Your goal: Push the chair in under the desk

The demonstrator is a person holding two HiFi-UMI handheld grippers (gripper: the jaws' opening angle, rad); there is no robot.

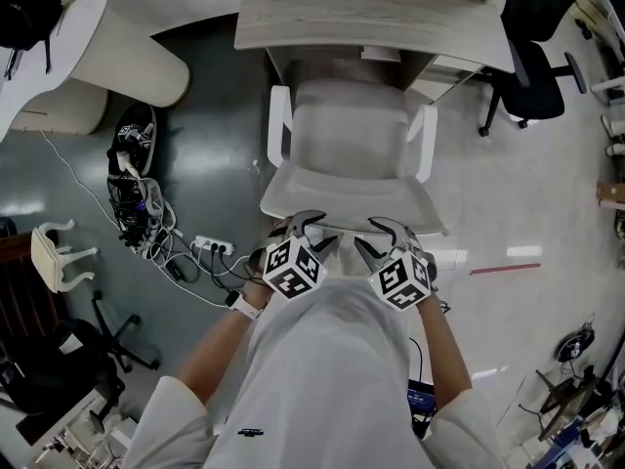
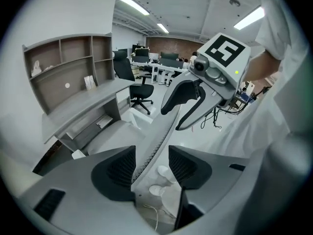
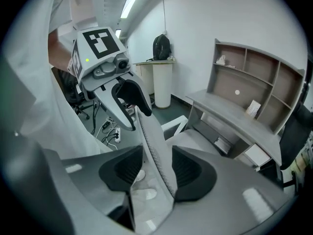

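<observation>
Facing desk (image 1: 332, 18), chair (image 1: 347, 135); backrest (image 1: 342, 206) edge running left-right

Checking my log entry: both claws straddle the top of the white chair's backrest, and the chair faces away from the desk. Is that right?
Not quite: the white chair faces the desk, its seat toward it, as the head view shows. The left claw and right claw do straddle its backrest.

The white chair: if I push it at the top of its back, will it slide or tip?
The chair probably slides easily: the floor looks smooth and shiny. A push high on its thin back might tip it forward. It looks like light plastic.
</observation>
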